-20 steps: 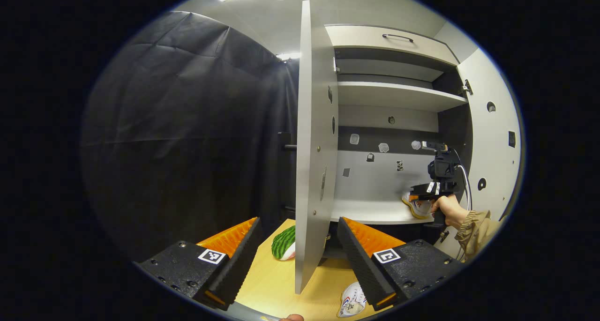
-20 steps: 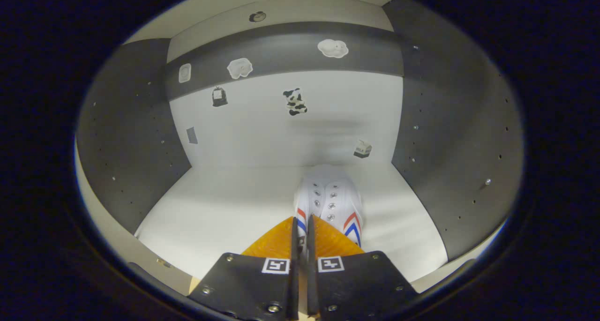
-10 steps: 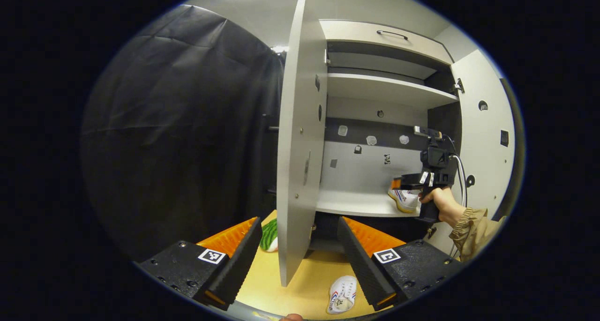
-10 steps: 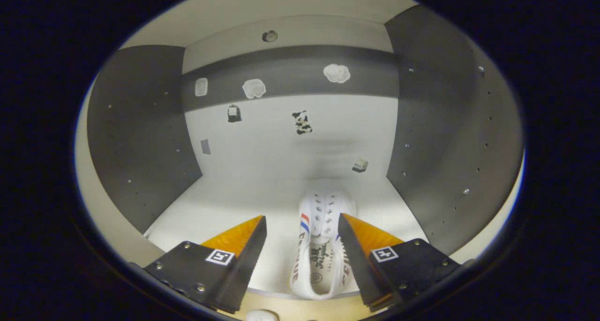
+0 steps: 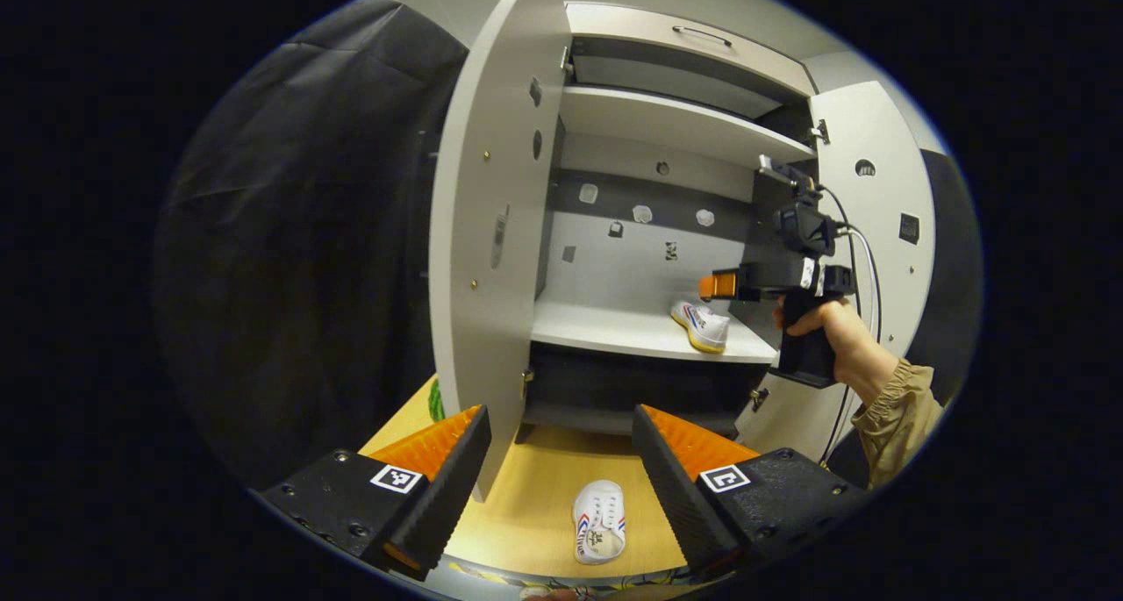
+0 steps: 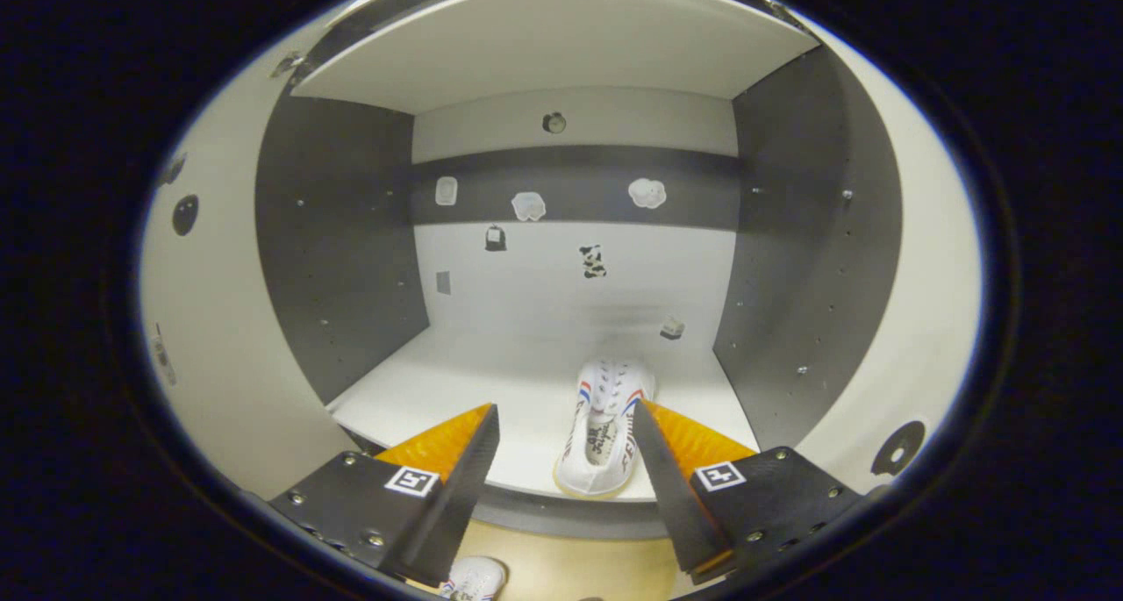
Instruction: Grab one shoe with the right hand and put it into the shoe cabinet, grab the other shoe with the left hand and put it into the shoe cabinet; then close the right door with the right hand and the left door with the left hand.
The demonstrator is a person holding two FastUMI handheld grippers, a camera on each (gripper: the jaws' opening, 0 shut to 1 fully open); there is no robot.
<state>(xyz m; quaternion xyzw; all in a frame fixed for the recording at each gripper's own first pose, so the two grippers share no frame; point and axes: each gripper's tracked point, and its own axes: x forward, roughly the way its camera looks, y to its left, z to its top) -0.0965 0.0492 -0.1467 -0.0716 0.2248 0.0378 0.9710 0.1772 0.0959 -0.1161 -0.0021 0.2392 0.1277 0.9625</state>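
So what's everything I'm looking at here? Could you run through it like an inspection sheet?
Surface: wooden floor in front of the cabinet.
Job's things: one shoe lies on the cabinet's white shelf, right side; the other shoe lies on the floor; left door and right door both open.
Clutter: a green striped thing behind the left door, mostly hidden.
Grippers: left gripper open, above the floor shoe; right gripper open, touching nothing, held by a hand.
Cables: a cable runs from the right gripper.
Surroundings: black cloth wall; stickers on the cabinet's back panel.
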